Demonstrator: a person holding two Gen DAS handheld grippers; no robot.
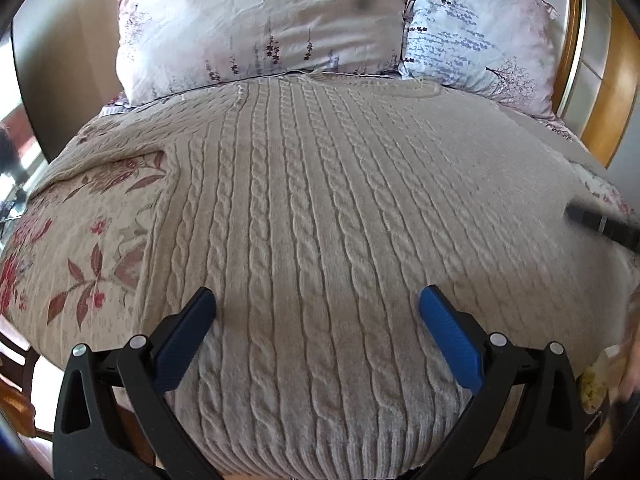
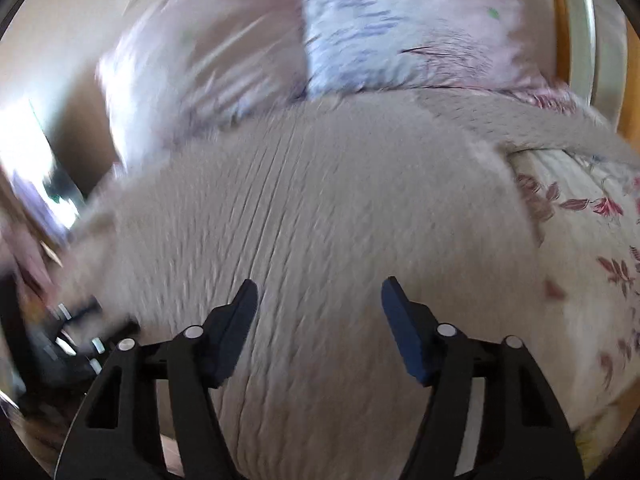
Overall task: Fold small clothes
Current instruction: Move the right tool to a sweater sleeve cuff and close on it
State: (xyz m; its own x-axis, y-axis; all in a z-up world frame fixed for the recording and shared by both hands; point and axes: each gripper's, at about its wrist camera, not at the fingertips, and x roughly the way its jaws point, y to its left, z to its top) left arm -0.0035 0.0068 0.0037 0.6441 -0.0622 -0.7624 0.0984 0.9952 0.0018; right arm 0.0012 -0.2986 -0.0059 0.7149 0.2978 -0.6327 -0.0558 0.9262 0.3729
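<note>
A beige cable-knit sweater (image 1: pixel 320 208) lies spread flat on the bed, neckline toward the pillows. My left gripper (image 1: pixel 316 304) is open and empty, hovering over the sweater's lower middle. The right gripper shows blurred at the right edge of the left wrist view (image 1: pixel 600 224). In the right wrist view my right gripper (image 2: pixel 320 292) is open and empty above the sweater (image 2: pixel 320 208), whose right sleeve (image 2: pixel 540 128) stretches to the right. This view is motion-blurred.
A floral bedspread (image 1: pixel 80 248) covers the bed and also shows in the right wrist view (image 2: pixel 592 240). Two floral pillows (image 1: pixel 264 24) (image 1: pixel 480 36) lie at the head. A wooden bed frame (image 1: pixel 608 92) runs along the right.
</note>
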